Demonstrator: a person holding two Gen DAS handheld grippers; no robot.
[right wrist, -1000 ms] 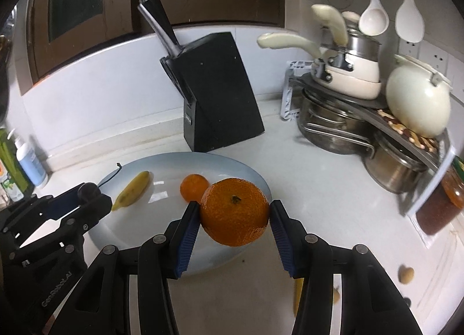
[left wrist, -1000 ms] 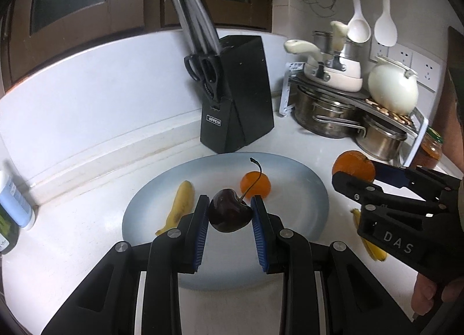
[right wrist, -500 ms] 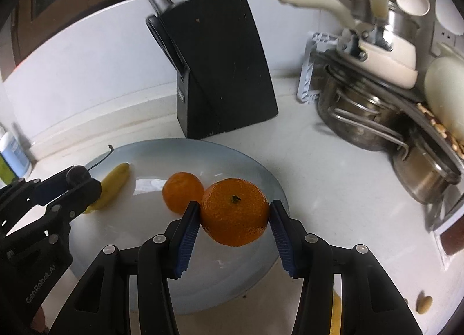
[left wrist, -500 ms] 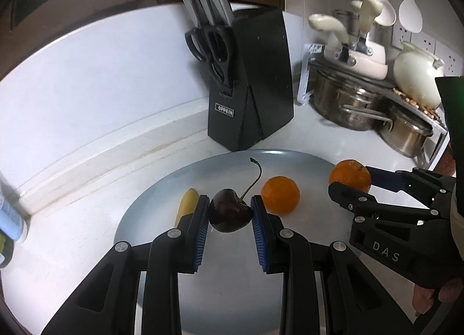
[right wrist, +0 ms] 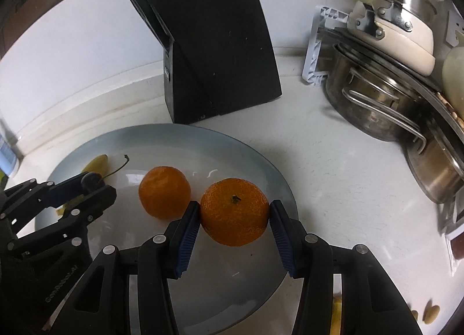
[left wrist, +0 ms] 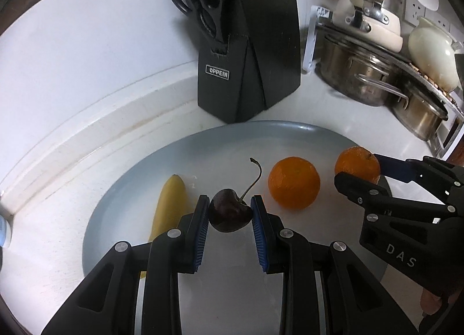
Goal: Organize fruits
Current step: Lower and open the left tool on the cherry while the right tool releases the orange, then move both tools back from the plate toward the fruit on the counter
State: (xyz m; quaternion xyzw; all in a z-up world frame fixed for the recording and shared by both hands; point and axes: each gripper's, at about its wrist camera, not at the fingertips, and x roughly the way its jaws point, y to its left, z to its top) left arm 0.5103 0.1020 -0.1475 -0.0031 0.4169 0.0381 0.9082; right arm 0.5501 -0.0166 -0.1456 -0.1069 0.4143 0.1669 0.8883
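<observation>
My left claw (left wrist: 230, 213) is clamped on a dark, glossy cherry (left wrist: 229, 214) with a curved stem, and my right claw (right wrist: 235, 220) is clamped on a dimpled orange (right wrist: 234, 215), both held over the pale blue plate (left wrist: 290, 135). On the plate lie a yellow banana (left wrist: 169, 207) at the left and a second orange (left wrist: 293, 182) between my claws. Beyond its far rim stands a black knife block (left wrist: 255, 53) with scissors (left wrist: 200, 10), and steel pots (left wrist: 362, 74) are stacked far right.
</observation>
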